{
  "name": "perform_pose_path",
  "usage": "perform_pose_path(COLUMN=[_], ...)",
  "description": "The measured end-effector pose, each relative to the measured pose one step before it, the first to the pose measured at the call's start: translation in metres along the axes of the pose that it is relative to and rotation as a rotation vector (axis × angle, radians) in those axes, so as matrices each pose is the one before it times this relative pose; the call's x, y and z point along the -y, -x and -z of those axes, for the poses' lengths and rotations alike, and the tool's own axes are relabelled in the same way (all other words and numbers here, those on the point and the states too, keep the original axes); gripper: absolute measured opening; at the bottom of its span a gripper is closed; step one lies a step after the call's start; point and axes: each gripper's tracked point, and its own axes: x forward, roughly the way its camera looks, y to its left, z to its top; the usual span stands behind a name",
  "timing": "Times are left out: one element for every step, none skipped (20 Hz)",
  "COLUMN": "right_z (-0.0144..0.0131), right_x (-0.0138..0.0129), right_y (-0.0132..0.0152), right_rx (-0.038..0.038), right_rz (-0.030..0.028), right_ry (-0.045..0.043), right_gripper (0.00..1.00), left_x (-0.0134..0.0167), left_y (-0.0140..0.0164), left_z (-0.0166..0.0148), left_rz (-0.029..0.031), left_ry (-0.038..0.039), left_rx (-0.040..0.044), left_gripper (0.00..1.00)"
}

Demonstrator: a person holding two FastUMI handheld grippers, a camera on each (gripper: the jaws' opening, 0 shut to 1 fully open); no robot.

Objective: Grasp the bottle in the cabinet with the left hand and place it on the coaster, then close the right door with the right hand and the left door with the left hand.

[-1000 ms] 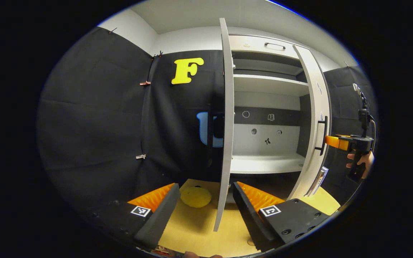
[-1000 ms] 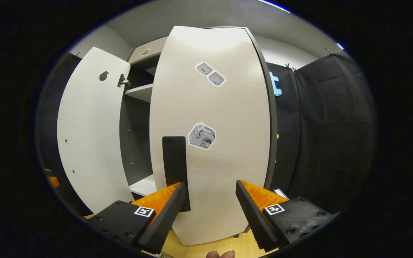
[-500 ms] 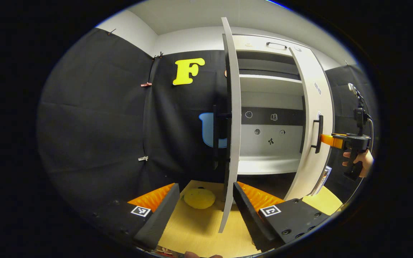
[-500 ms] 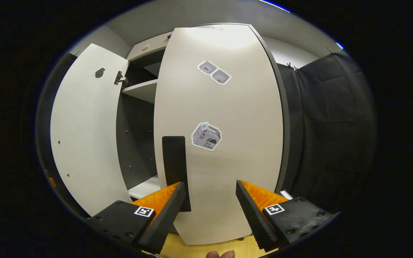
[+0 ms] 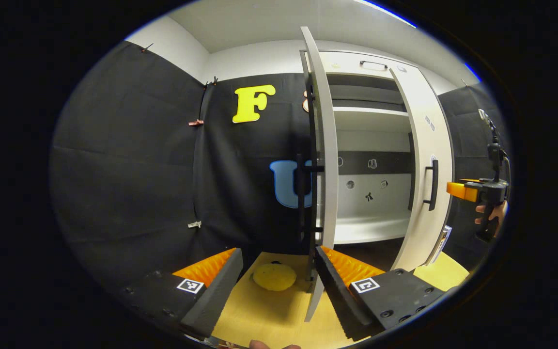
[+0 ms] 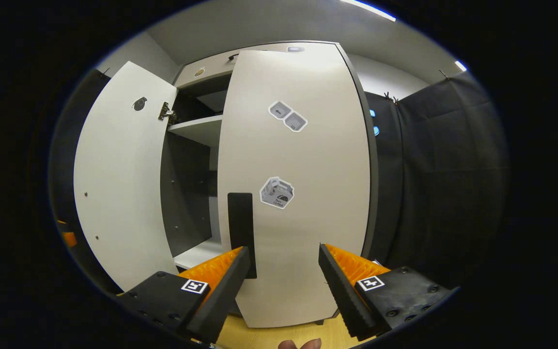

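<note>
My left gripper point(image 5: 278, 254) is open low over the wooden tabletop point(image 5: 269, 315). The left door point(image 5: 325, 145) stands edge-on between its fingers, close to the right one, with its dark handle point(image 5: 304, 196) on the outer side. A round yellow coaster point(image 5: 274, 276) lies on the table just beyond, its top bare. My right gripper point(image 6: 281, 252) is open in front of the right door point(image 6: 303, 160), its left finger point(image 6: 221, 286) overlapping the door's black handle point(image 6: 241, 232). The right gripper point(image 5: 459, 190) also appears at the far right of the left gripper view, beside the right door point(image 5: 426, 160).
The cabinet point(image 5: 371, 228) stands partly open, with pale shelves and a dark back wall. The left door's inner face point(image 6: 119, 184) stands wide open on the left. A hand point(image 5: 491, 213) holds the right gripper. Black cloth walls surround the booth.
The right door has swung further toward the cabinet, with the right gripper following it. My left gripper has shifted so the left door's outer handle now shows.
</note>
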Motion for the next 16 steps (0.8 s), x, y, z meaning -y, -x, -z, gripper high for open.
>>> perform_pose_path(right_z=[-0.00019, -0.00041, -0.00079, -0.00072, -0.00011, 0.00035, -0.00019, 0.00034, 0.00090, 0.00004, 0.00058, 0.00133, 0.00268, 0.00311, 0.00051, 0.00015], right_x=[0.00192, 0.00257, 0.00318, 0.00336, 0.00348, 0.00306, 0.00407, 0.00322, 0.00380, 0.00359, 0.00582, 0.00374, 0.00223, 0.00203, 0.00152, 0.00158], right_y=[0.00550, 0.00635, 0.00585, 0.00643, 0.00571, 0.00611, 0.00520, 0.00524, 0.00424, 0.00358, 0.00289, 0.00229, 0.00172, 0.00226, 0.00196, 0.00116], right_rx=[-0.00418, -0.00275, -0.00182, -0.00220, -0.00341, -0.00335, -0.00264, 0.00044, -0.00001, 0.00343, 0.00225, -0.00036, -0.00845, -0.00943, -0.00422, -0.00027], right_rz=[0.00375, 0.00281, 0.00517, 0.00338, 0.00392, 0.00371, 0.00690, 0.00561, 0.00778, 0.00742, 0.01504, 0.00796, 0.00342, 0.00020, 0.00041, 0.00295], right_ry=[0.00153, 0.00205, 0.00204, 0.00270, 0.00328, 0.00539, 0.00640, 0.00770, 0.00898, 0.00912, 0.00783, 0.00270, -0.00291, -0.00680, -0.00538, -0.00168], right_gripper=[0.95, 0.95, 0.96, 0.96, 0.96, 0.96, 0.96, 0.96, 0.96, 0.96, 0.96, 0.96, 0.97, 0.97, 0.98, 0.98], left_x=[-0.00368, -0.00294, -0.00303, -0.00383, -0.00346, -0.00257, -0.00156, -0.00156, -0.00365, -0.00385, -0.00264, 0.00040, 0.00311, -0.00035, 0.00195, 0.00333], left_y=[-0.00524, -0.00599, -0.00435, -0.00694, -0.00736, -0.00745, -0.00439, -0.00457, -0.00675, -0.00792, -0.00647, -0.00614, -0.00477, -0.00083, -0.00003, 0.00118], left_z=[-0.00362, -0.00399, -0.00155, -0.00209, -0.00162, -0.00113, 0.00192, 0.00030, 0.00051, 0.00098, 0.00013, 0.00195, 0.00282, 0.00279, -0.00082, 0.00045], left_rz=[-0.00327, -0.00313, -0.00555, -0.00423, -0.00283, -0.00297, -0.00573, -0.00420, -0.00748, -0.00945, -0.00793, 0.00163, 0.00987, -0.00142, 0.01449, 0.02013], left_ry=[-0.00828, -0.00693, -0.00218, 0.00400, 0.00806, 0.00629, 0.00286, -0.00440, -0.00956, -0.01131, -0.00620, 0.00070, 0.00133, -0.00483, 0.00072, 0.01149], left_rx=[0.00818, 0.00818, 0.00862, 0.00497, 0.00072, 0.00121, 0.00114, -0.00092, 0.00156, -0.00072, 0.00220, -0.00184, -0.00613, -0.00360, 0.00864, -0.00240], left_gripper=[0.95, 0.95, 0.95, 0.95, 0.94, 0.94, 0.94, 0.95, 0.95, 0.95, 0.95, 0.95, 0.95, 0.94, 0.93, 0.92])
